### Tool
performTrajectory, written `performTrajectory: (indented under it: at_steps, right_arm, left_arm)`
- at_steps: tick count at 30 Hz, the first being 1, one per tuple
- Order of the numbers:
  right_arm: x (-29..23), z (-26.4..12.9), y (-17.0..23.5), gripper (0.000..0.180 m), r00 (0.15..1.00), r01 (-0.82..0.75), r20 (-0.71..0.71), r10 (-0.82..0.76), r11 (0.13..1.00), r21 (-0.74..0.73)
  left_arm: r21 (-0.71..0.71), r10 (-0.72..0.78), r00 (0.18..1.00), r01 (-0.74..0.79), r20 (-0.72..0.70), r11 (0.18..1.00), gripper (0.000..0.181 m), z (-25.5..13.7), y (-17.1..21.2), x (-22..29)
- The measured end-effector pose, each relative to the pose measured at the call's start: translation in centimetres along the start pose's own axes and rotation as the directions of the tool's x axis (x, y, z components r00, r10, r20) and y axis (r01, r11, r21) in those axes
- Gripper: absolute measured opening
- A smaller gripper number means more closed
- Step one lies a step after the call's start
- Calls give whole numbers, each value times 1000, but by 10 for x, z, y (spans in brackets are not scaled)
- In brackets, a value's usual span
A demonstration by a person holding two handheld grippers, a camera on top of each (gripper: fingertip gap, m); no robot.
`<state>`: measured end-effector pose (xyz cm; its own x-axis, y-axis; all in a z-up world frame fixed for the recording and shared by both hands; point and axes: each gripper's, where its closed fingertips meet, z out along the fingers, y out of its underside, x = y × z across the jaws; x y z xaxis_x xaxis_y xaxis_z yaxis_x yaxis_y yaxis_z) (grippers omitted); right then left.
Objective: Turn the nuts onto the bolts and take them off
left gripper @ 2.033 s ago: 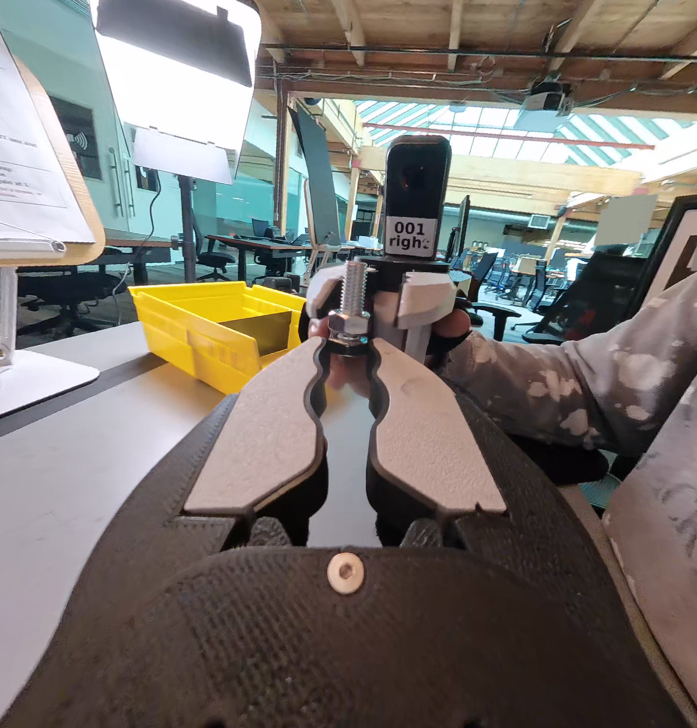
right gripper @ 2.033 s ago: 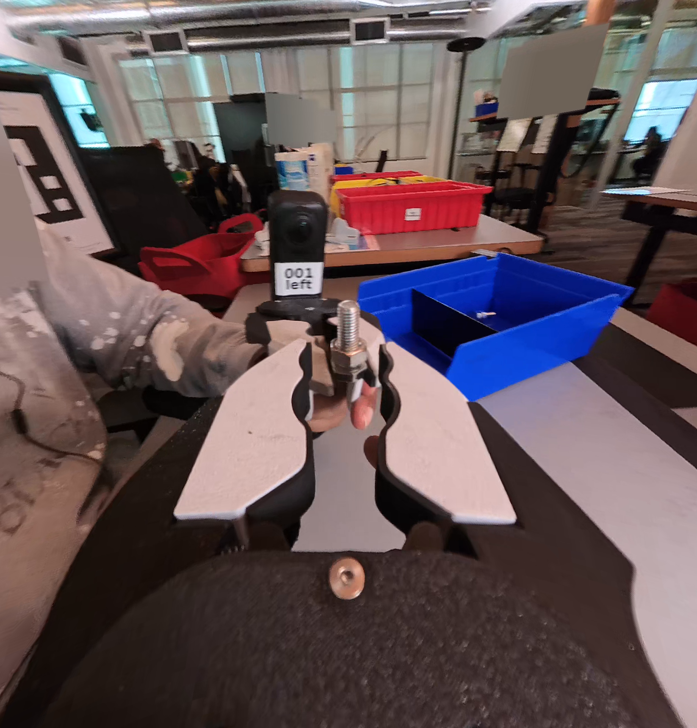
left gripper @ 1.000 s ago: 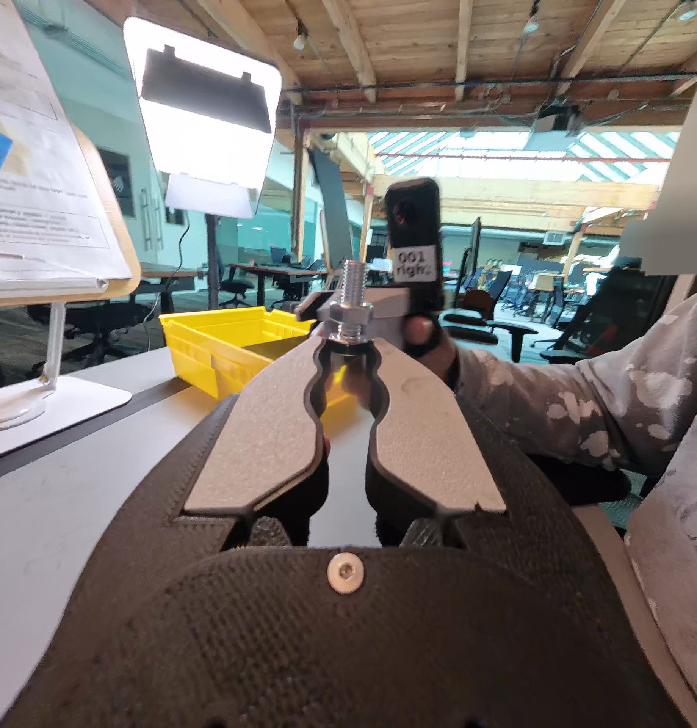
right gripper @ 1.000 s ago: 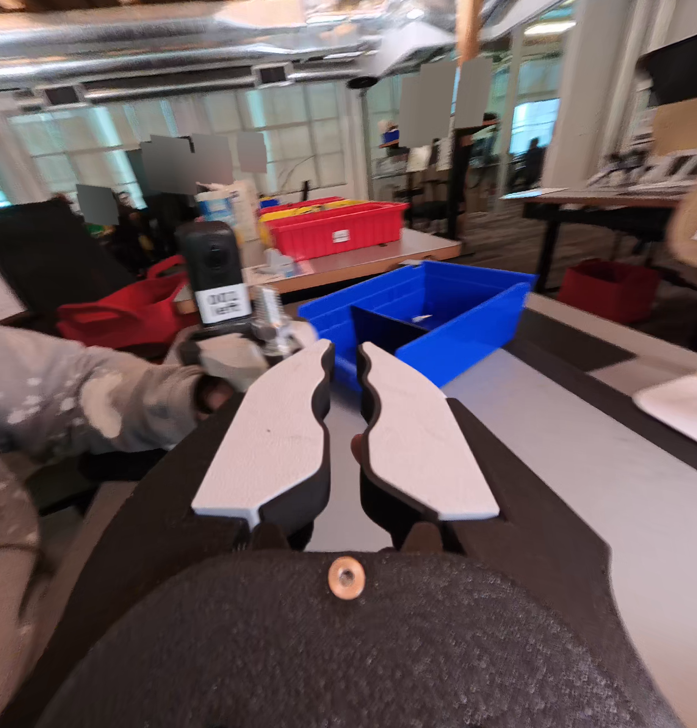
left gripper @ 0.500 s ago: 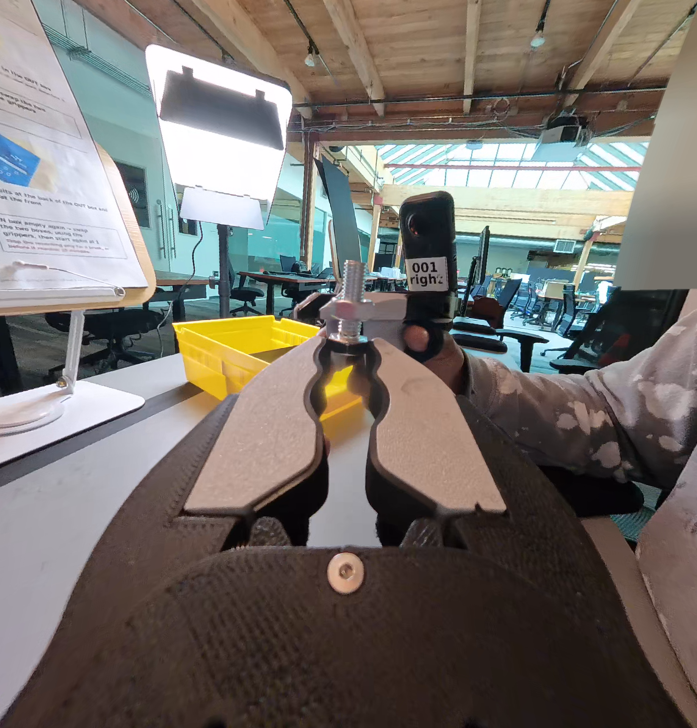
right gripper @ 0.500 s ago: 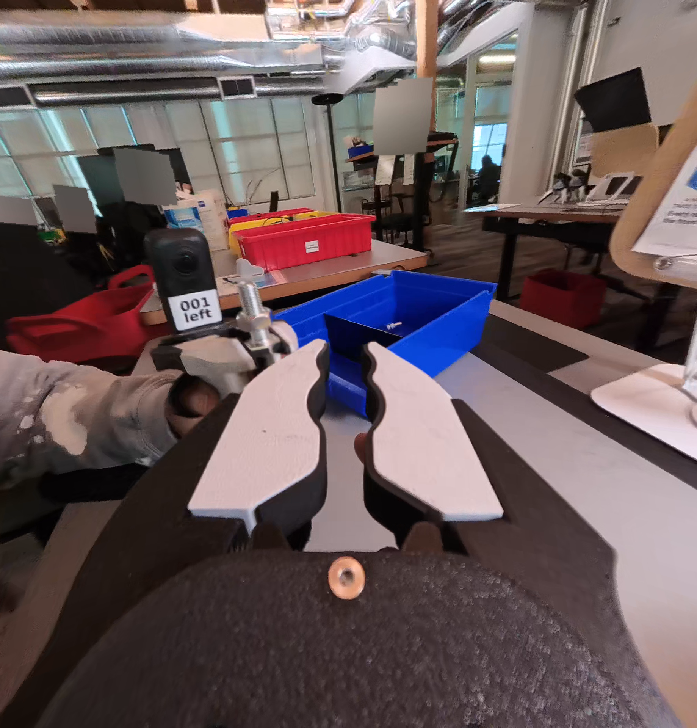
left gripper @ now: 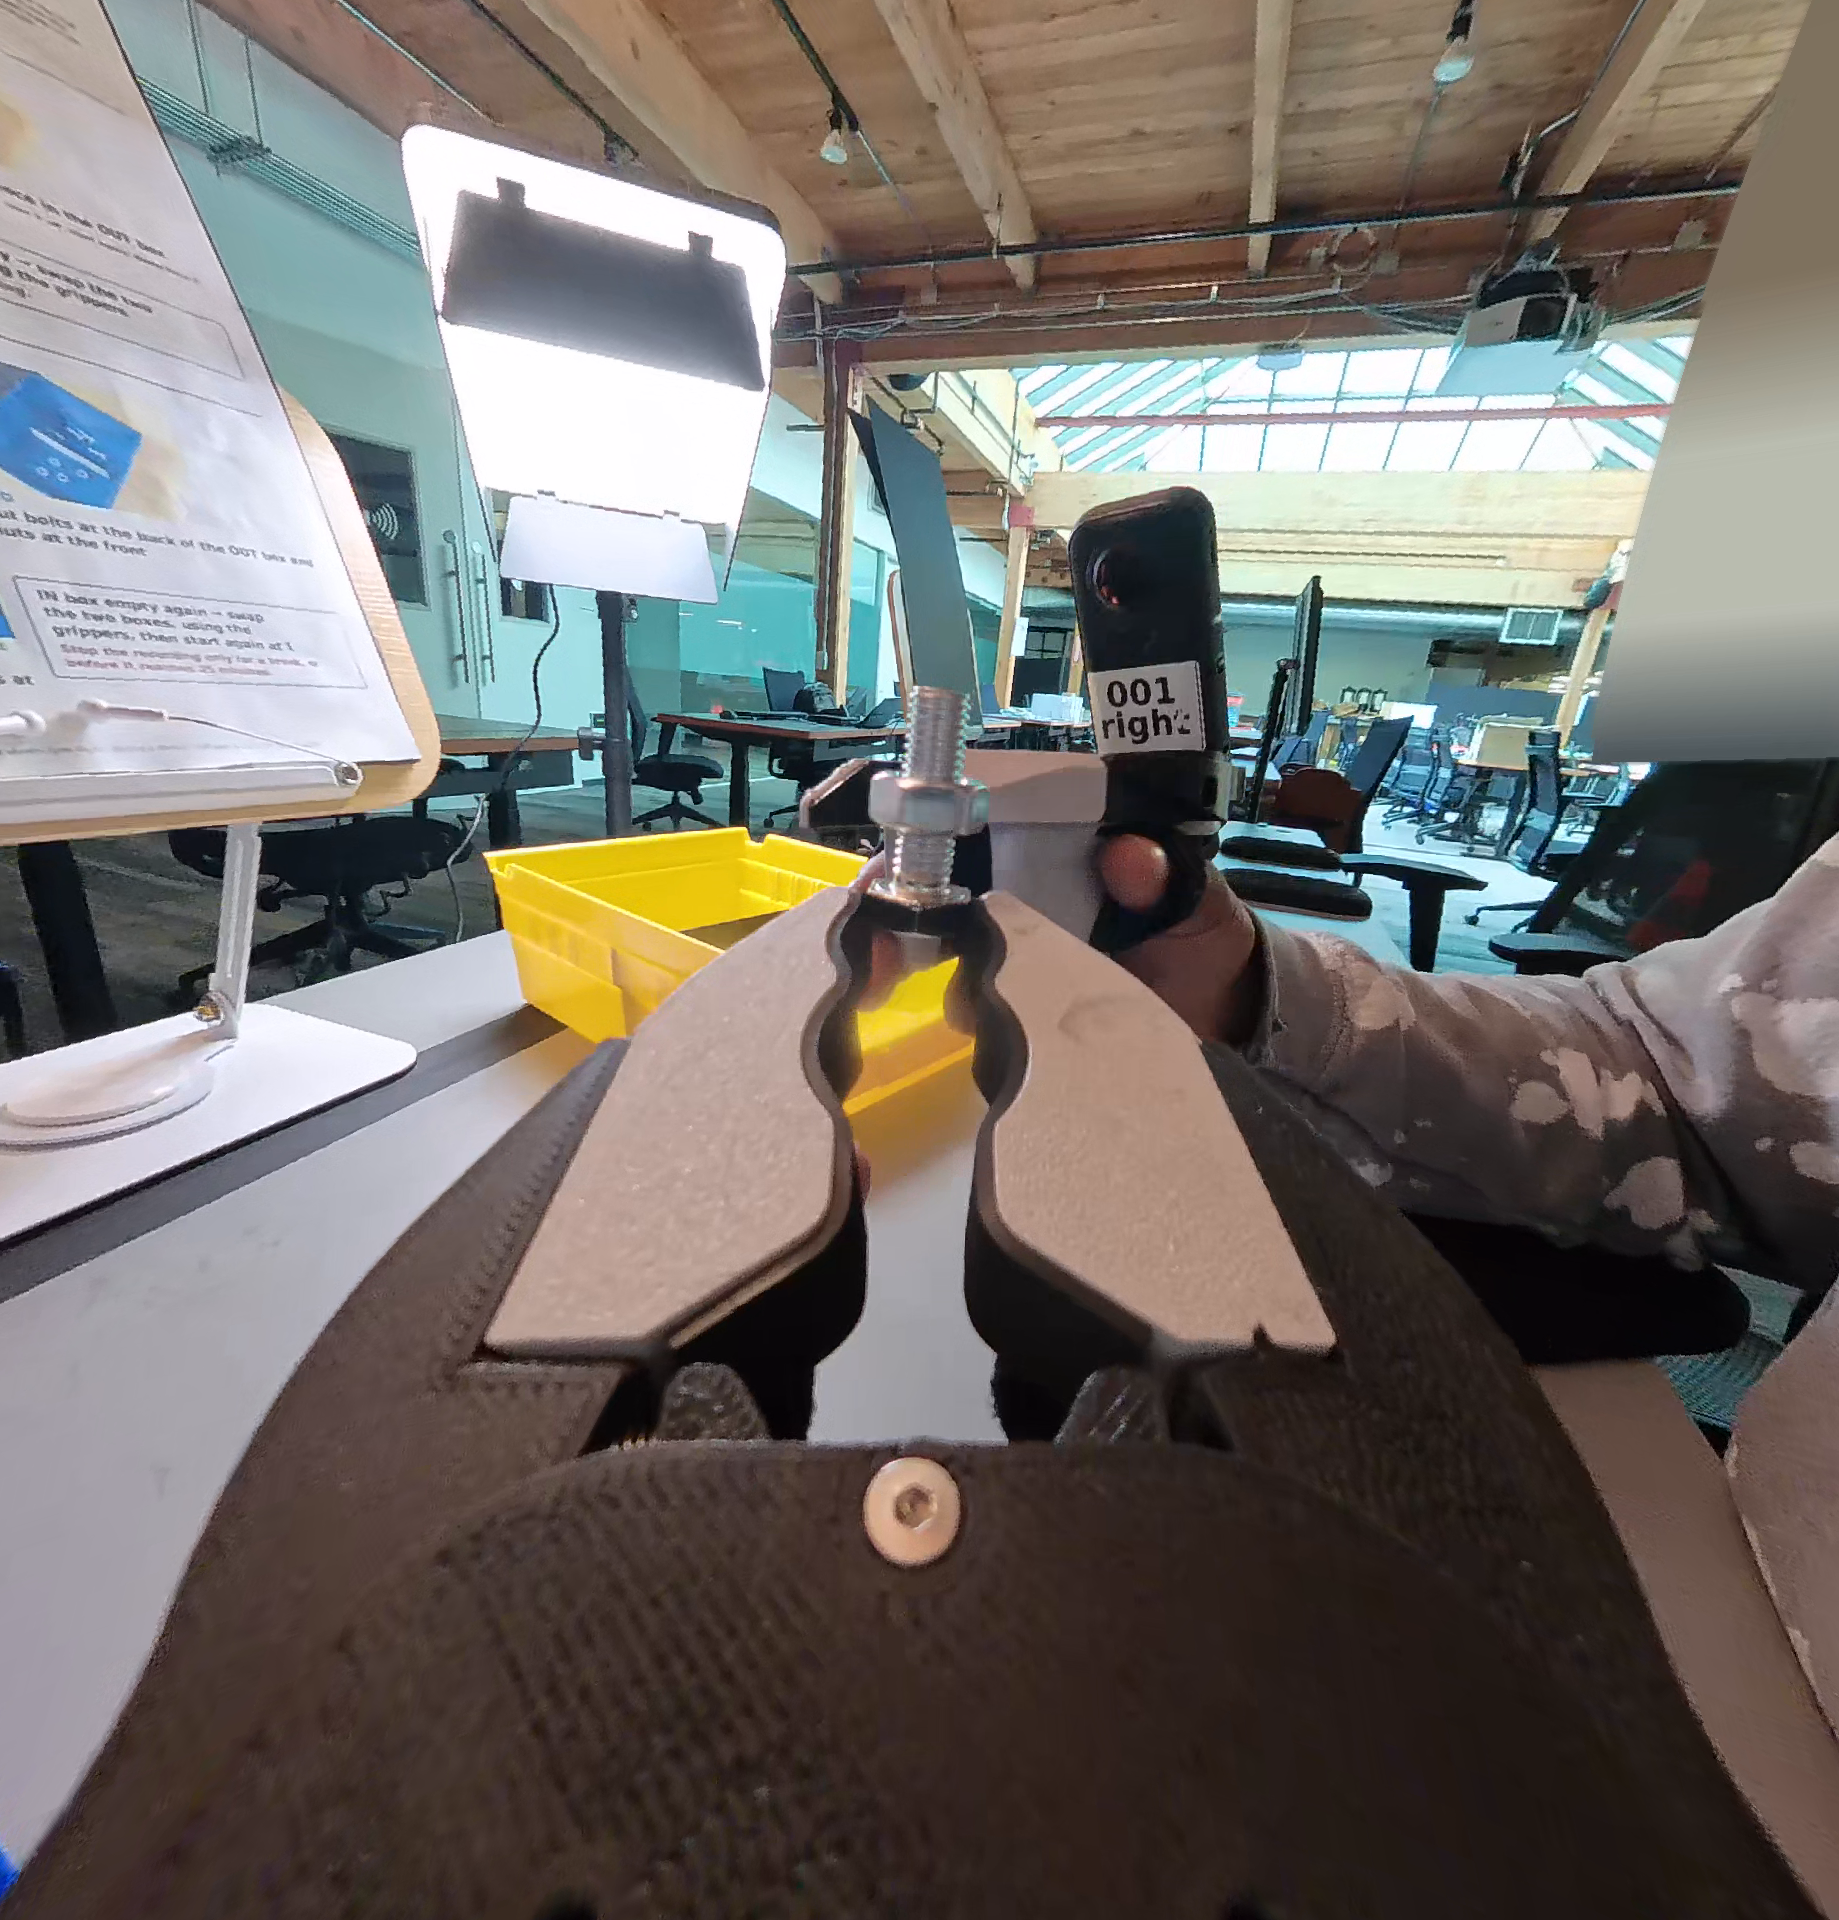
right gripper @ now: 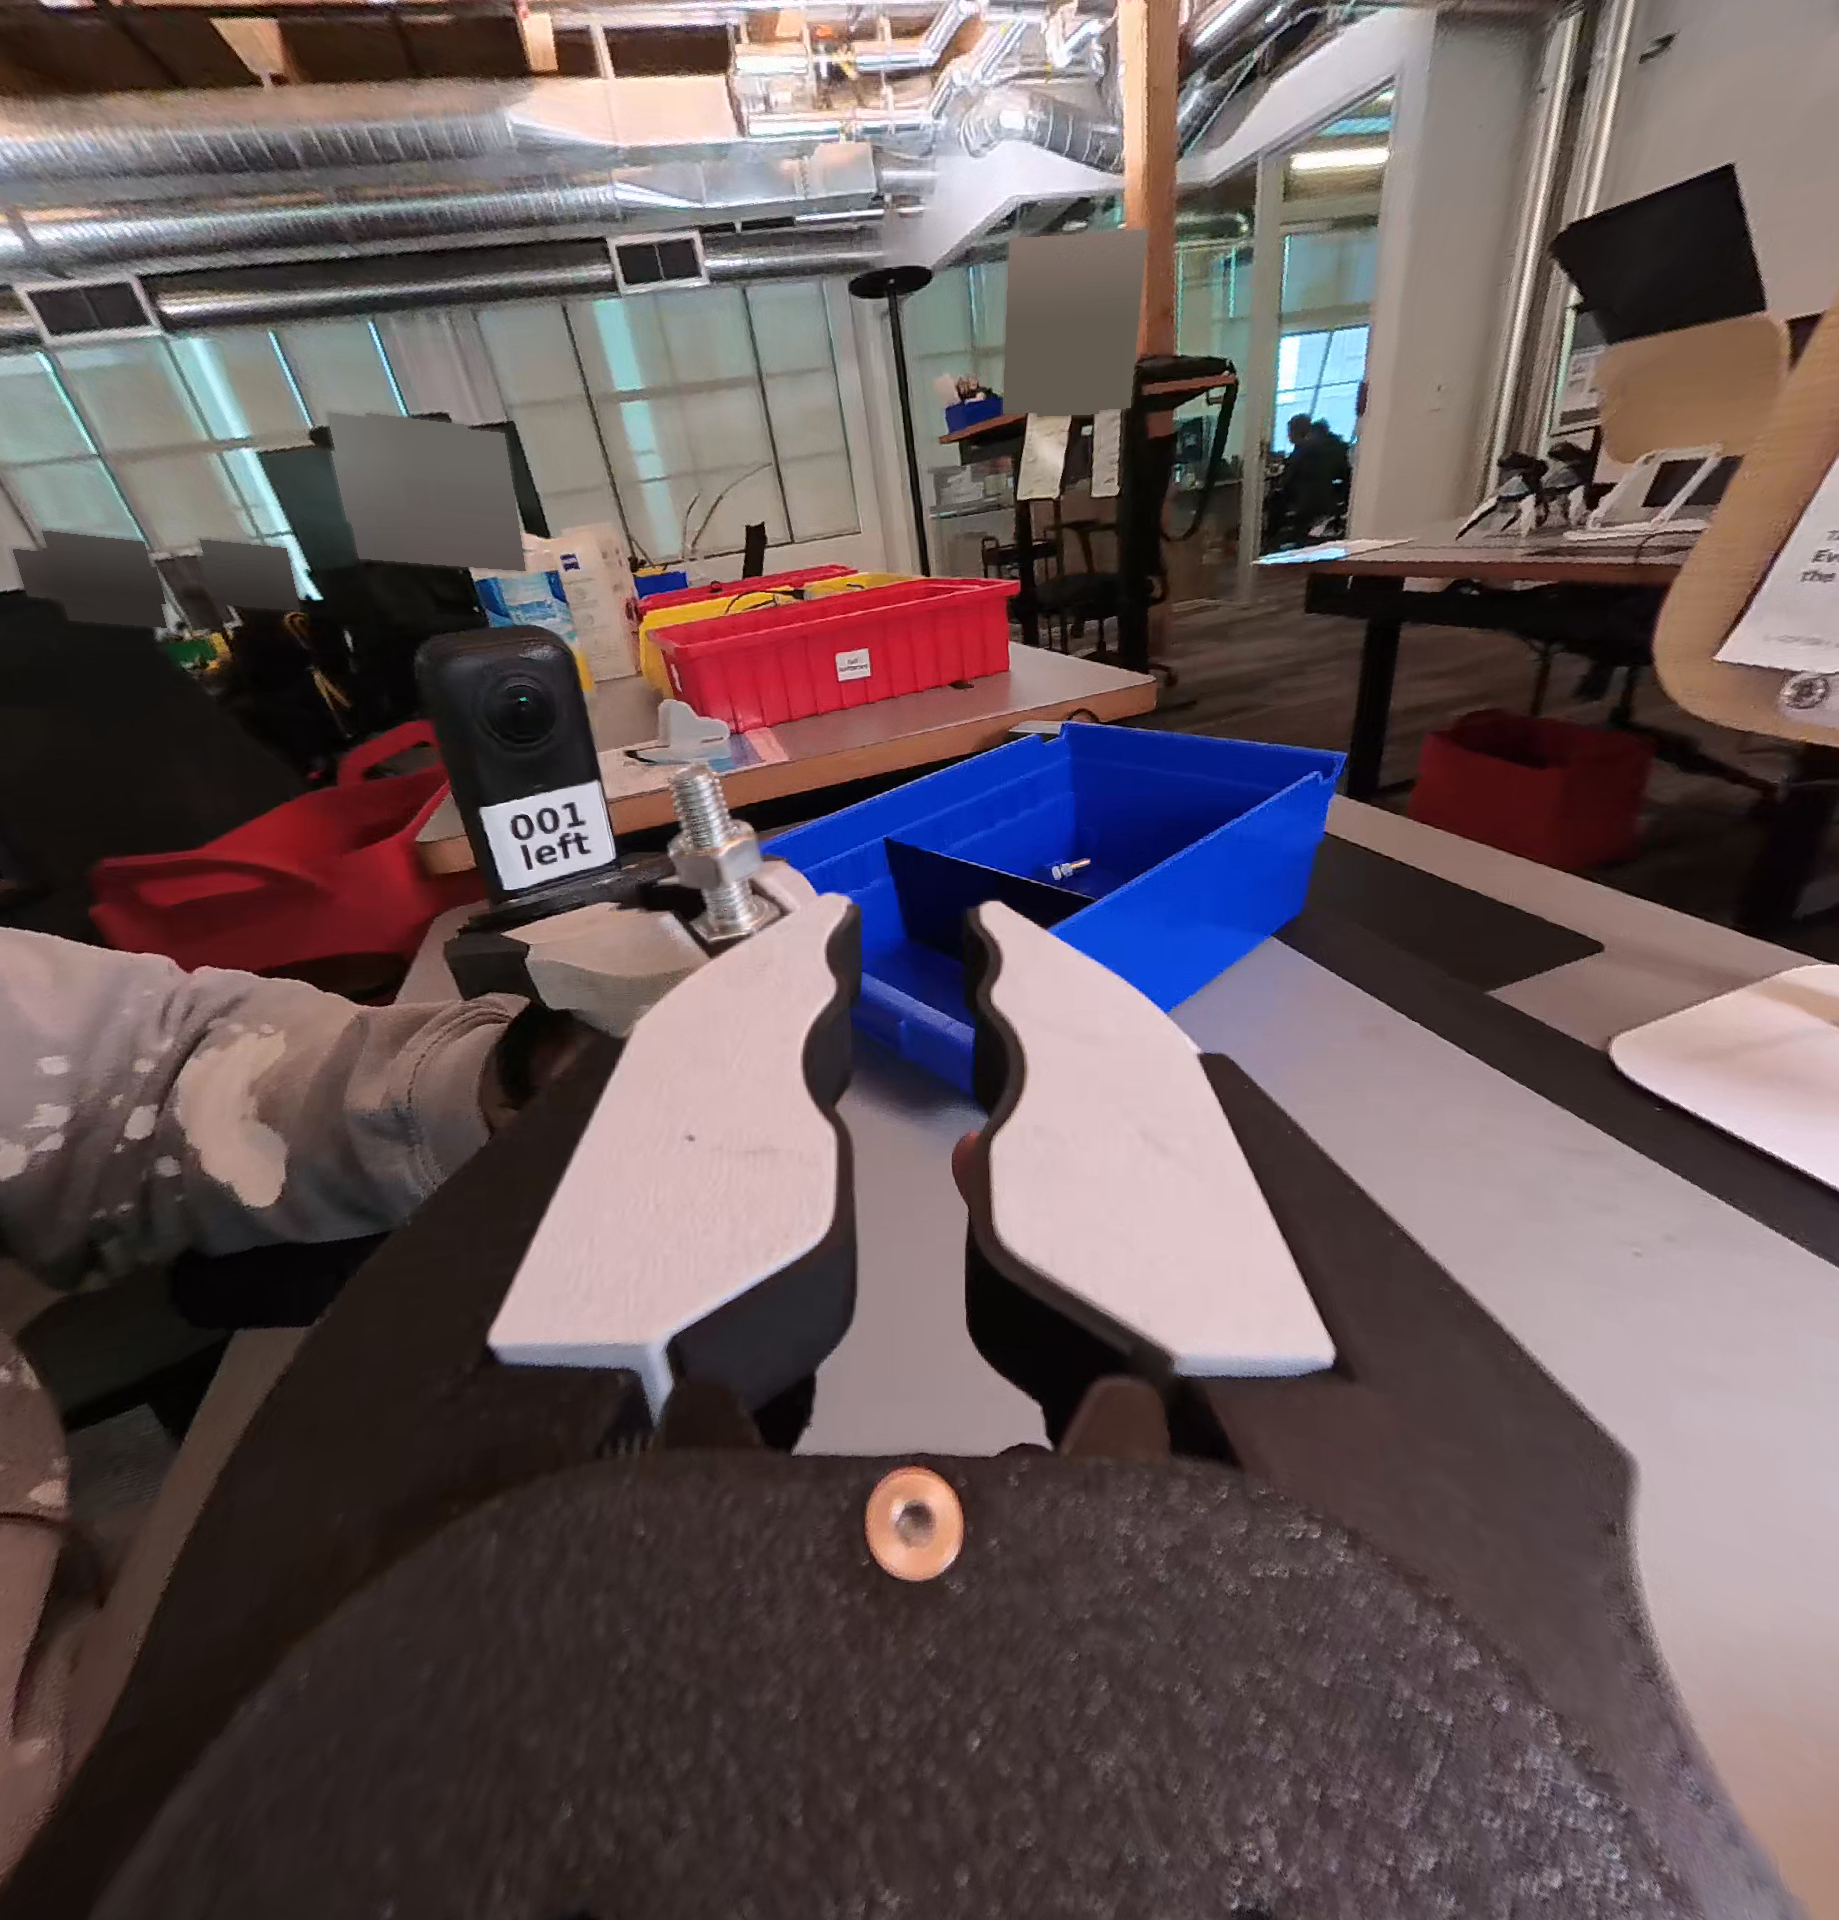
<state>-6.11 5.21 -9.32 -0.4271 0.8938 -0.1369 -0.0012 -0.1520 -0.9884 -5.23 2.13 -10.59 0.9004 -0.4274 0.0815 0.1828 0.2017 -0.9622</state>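
Left wrist view: grey surface (left gripper: 219,1299) in an open office under a timber ceiling; a yellow bin (left gripper: 645,914) stands on it. The left claw (left gripper: 913,940) clamps the head of an upright bolt (left gripper: 930,800), nut (left gripper: 927,802) mid-thread.

Right wrist view: a blue bin (right gripper: 1185,831) rests on the surface. The right claw (right gripper: 910,935) is narrowly parted, empty, just beside the bolt.

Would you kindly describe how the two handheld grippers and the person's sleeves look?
Each gripper, left gripper and right gripper, has a textured black body with a silver screw, and two pale grey, wavy-edged plates as jaws with black inner pads. Each carries an upright black camera bearing a white sticker. The sleeves are grey with pale bleach-like blotches.
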Motion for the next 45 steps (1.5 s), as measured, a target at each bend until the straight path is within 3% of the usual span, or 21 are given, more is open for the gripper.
performTrajectory:
  at_steps: [7,9,11,19,23,24,25,31,37,39,45]
  right_arm:
    - [-32,14,5,34,995,20,96,-16,999,-39]
    - [-26,13,6,34,997,29,69,-26,999,-43]
    - [-11,7,1,17,1000,6,10,-6,1000,-17]
    - [-31,12,2,35,996,21,87,-17,999,-45]
    - [-23,12,4,34,998,3,65,1,999,-53]
    - [-14,8,2,18,1000,-3,17,4,999,-45]
    - [-6,5,1,18,1000,12,-17,-13,999,-34]
    - [-26,8,1,34,997,0,83,3,999,-44]
    - [-22,10,3,32,997,-22,75,26,998,-53]
    - [-9,5,3,18,1000,0,8,0,999,-44]
    - [-26,7,1,31,994,-12,106,16,999,-39]
  left_arm:
    - [-34,5,1000,-4,15,999,18,3,10,0]
    - [-29,9,1000,-8,21,1000,18,3,9,0]
    - [-3,2,1000,-2,6,1000,18,1,3,0]
    - [-35,15,999,-14,28,999,18,3,10,-2]
    - [-33,1,1000,0,22,999,18,3,9,-1]
    - [-17,-12,1000,12,16,1000,18,1,6,-2]
    - [-5,-12,1000,12,12,1000,18,1,3,-2]
    - [-30,-3,1000,4,12,1000,18,3,9,-1]
    - [-34,-12,1000,13,6,999,18,3,10,0]
    - [0,-18,1000,18,-1,1000,18,0,4,-2]
    - [-11,-17,1000,17,-6,1000,18,2,7,0]
